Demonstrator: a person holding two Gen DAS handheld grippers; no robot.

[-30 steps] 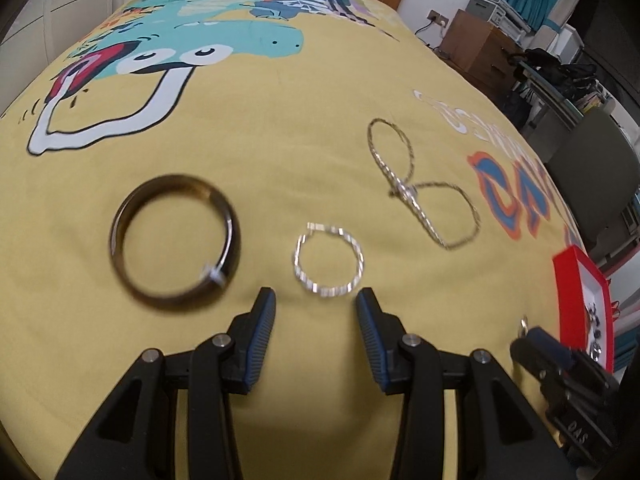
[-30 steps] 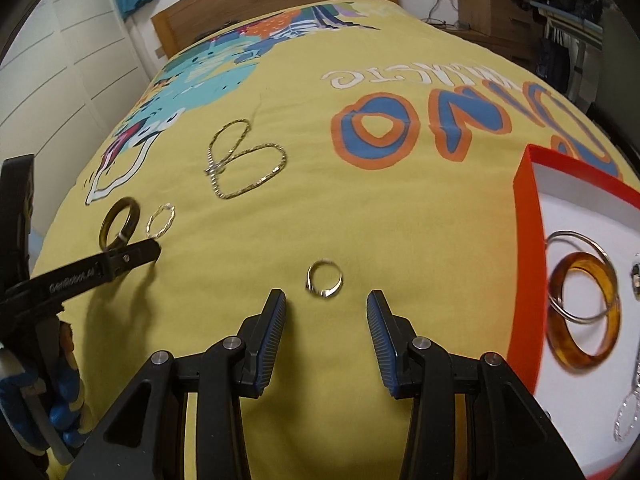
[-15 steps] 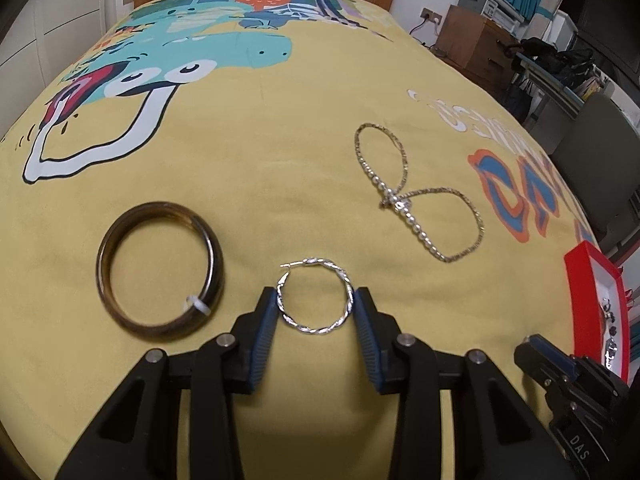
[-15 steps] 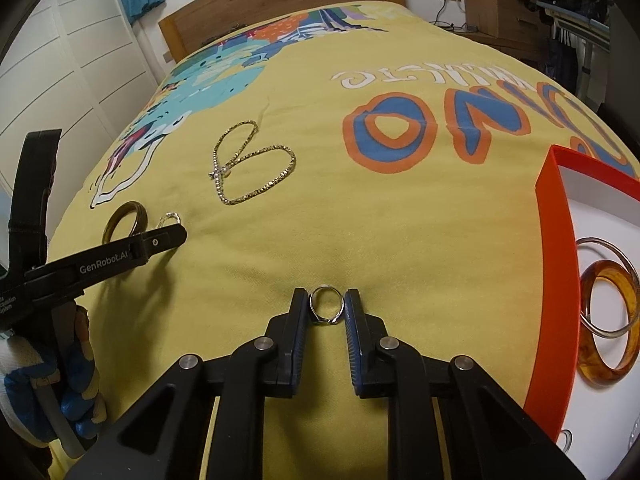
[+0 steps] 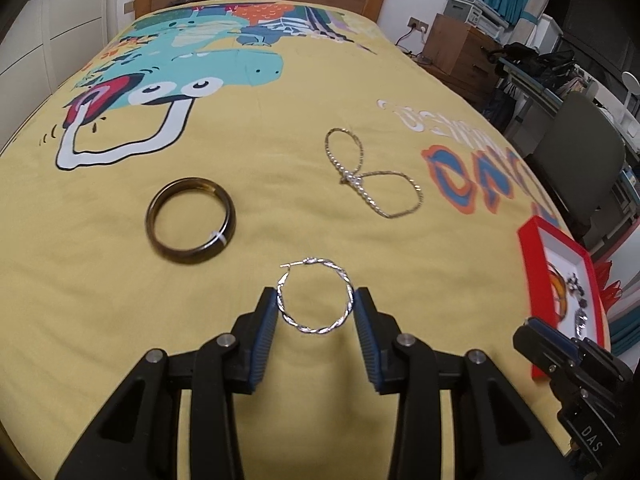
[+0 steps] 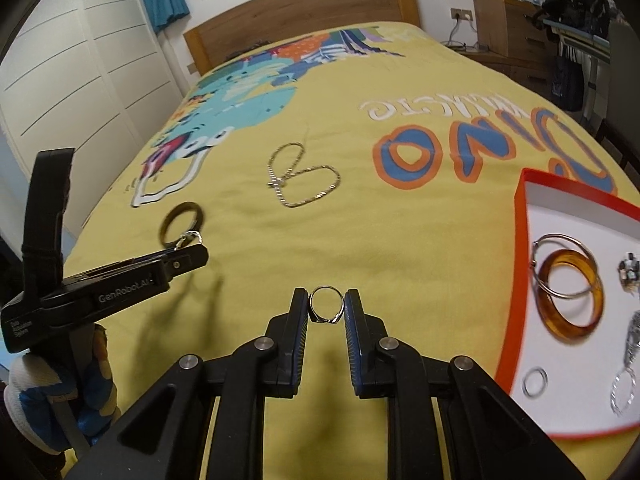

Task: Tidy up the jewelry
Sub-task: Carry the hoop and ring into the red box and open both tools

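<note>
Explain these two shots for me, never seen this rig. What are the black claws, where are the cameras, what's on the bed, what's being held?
No robot arm: a person holds a two-finger gripper in each hand, each carrying a fisheye camera that looks along its fingers. The left wrist view shows the left gripper shut on a twisted silver hoop. The right wrist view shows the right gripper shut on a small silver ring; the left one appears there from the side. On the yellow bedspread lie a dark bangle and a looped chain. The red tray on the right already holds an amber bangle and other jewelry.
</note>
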